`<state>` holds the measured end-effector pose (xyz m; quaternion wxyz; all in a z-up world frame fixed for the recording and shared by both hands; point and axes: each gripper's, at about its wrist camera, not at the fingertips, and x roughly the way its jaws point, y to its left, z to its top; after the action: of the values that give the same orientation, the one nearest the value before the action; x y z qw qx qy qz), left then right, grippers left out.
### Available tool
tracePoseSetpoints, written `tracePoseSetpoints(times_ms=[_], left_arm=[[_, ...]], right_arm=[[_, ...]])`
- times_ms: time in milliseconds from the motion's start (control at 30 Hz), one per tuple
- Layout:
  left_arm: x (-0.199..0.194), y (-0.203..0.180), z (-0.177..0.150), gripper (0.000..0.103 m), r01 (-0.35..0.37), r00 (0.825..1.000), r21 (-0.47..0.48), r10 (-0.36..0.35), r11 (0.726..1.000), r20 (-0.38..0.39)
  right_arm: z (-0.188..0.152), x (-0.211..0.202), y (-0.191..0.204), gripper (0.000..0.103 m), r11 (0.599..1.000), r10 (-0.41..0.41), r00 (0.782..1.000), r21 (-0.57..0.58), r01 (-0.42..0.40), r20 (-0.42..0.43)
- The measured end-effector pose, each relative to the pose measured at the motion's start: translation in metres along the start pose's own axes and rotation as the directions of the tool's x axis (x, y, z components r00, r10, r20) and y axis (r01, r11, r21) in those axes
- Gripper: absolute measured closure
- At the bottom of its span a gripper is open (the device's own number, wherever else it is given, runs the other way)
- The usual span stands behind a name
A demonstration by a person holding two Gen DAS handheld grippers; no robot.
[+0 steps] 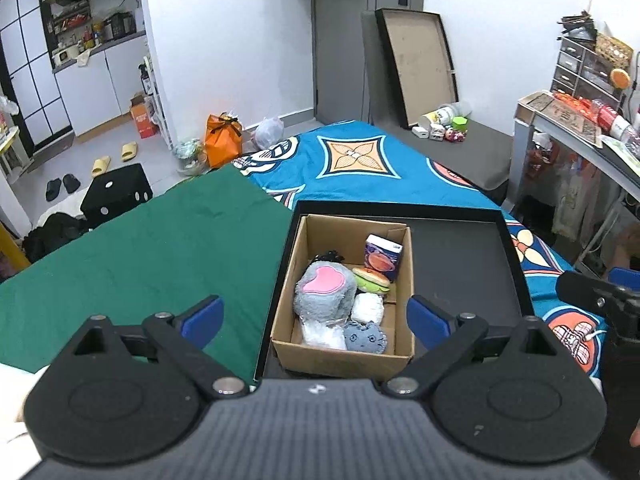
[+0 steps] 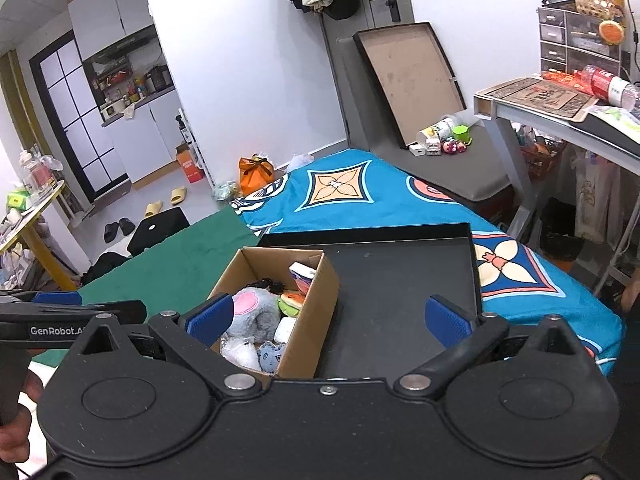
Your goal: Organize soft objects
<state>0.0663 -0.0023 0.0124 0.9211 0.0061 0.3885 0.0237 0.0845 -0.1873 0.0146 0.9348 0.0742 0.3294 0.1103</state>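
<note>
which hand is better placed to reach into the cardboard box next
Left, probably. The left gripper has its open, empty jaws framing the cardboard box straight ahead. The right gripper, also open and empty, looks mostly over the bare black tray, with the box off to its left.

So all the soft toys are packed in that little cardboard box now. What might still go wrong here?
The cardboard box is crowded: the grey plush with the pink heart rides high and may tumble out if the box is bumped. The box only sits loose in the black tray, so a swing of either open claw, left or right, might shove it.
</note>
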Motion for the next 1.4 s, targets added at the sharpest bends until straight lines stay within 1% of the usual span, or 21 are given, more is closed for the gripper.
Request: tracePoseSetpoints(times_ms=[167, 333, 633, 800, 967, 1167, 1400], left_arm=[[-0.015, -0.002, -0.004, 0.006, 0.015, 1.0, -0.007, -0.015, 1.0, 0.018], [-0.029, -0.002, -0.008, 0.006, 0.012, 0.999, -0.001, -0.012, 1.0, 0.038], [-0.058, -0.002, -0.014, 0.006, 0.019, 0.997, -0.002, -0.019, 1.0, 0.075], [-0.072, -0.003, -0.018, 0.006, 0.019, 0.995, 0.005, -0.019, 1.0, 0.096], [-0.084, -0.003, -0.026, 0.006, 0.014, 0.993, 0.018, -0.016, 1.0, 0.116], [-0.099, -0.001, -0.037, 0.006, 0.012, 0.988, 0.006, -0.013, 1.0, 0.151], [-0.114, 0.002, -0.049, 0.006, 0.005, 0.985, 0.008, -0.006, 1.0, 0.171]], right_arm=[[0.0, -0.015, 0.001, 0.0, 1.0, -0.002, 1.0, -0.001, 0.002, 0.017], [-0.001, -0.025, 0.004, 0.0, 1.0, -0.01, 1.0, -0.006, 0.01, 0.024], [-0.006, -0.041, 0.013, 0.0, 1.0, 0.005, 1.0, -0.031, -0.004, 0.021], [-0.009, -0.052, 0.015, 0.0, 0.999, 0.005, 0.999, -0.034, -0.004, 0.038], [-0.015, -0.063, 0.012, 0.0, 1.0, -0.007, 0.998, -0.024, 0.009, 0.059], [-0.02, -0.077, 0.014, 0.0, 0.999, -0.014, 0.996, -0.028, 0.017, 0.084], [-0.024, -0.09, 0.018, 0.0, 0.999, -0.01, 0.996, -0.046, 0.014, 0.084]])
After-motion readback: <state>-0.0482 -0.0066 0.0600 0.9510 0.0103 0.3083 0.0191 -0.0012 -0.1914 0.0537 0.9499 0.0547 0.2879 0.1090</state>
